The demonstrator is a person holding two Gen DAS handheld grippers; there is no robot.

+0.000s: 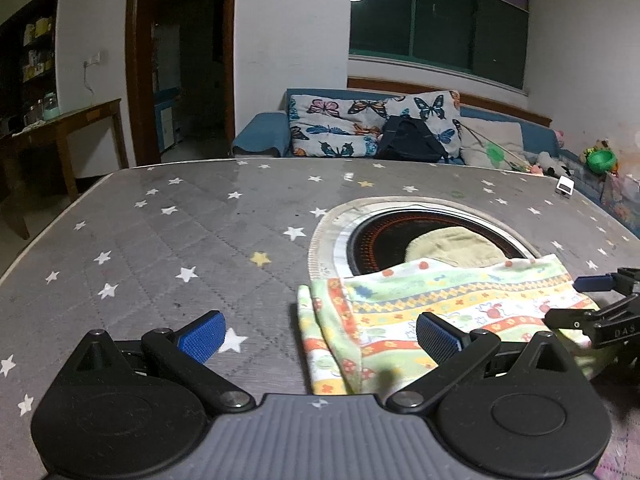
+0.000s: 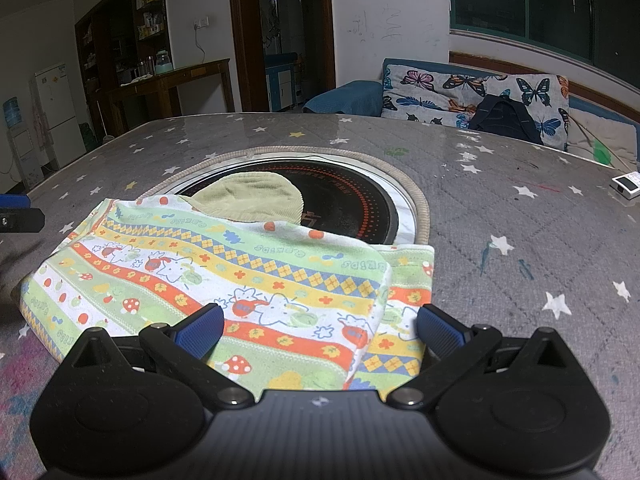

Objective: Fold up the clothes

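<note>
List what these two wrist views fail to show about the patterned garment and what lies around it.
- Patterned garment: its near edge is hidden by the right gripper body in the right wrist view; how many layers it has cannot be told.
- Yellow-green cloth: its lower part is covered by the garment.
- Round black cooktop: the print on it is too small to read.
- Small white box: too small to identify.

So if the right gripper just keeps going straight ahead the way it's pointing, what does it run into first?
Most likely the patterned cloth: the open right gripper already has it lying between its fingers. Beyond it sit the round black burner and the table.
</note>
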